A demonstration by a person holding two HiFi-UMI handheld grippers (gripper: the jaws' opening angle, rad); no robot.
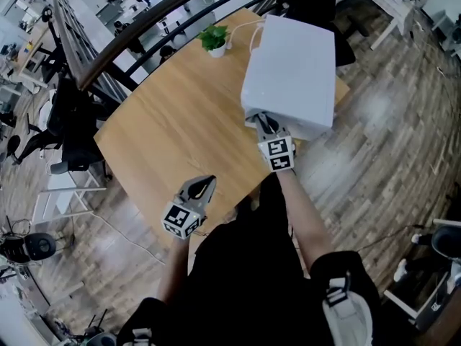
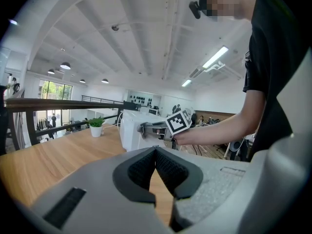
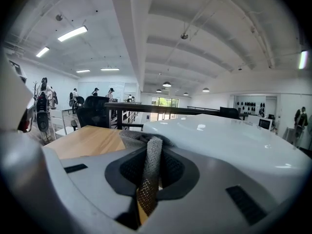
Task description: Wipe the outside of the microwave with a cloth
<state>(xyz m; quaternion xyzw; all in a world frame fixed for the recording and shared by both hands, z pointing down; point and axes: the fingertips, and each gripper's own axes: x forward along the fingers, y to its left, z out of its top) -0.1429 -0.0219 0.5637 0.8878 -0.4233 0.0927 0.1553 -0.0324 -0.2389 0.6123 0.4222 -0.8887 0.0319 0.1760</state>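
The white microwave [image 1: 292, 71] stands on the far right part of the wooden table [image 1: 173, 121]. My right gripper [image 1: 263, 121] is at the microwave's near left corner, shut on a grey mesh cloth [image 3: 150, 172] that hangs between its jaws. In the right gripper view the microwave's top [image 3: 219, 140] spreads out just ahead and to the right. My left gripper [image 1: 204, 187] hovers over the table's near edge, shut with nothing in it. In the left gripper view the jaws meet at the tip, and the microwave [image 2: 130, 130] and the right gripper [image 2: 148, 128] show beyond them.
A small potted plant [image 1: 215, 39] sits at the table's far edge, left of the microwave, whose white cord runs behind it. A dark railing [image 1: 144, 27] borders the far side. Black office chairs [image 1: 68, 132] stand left of the table. Wood floor lies to the right.
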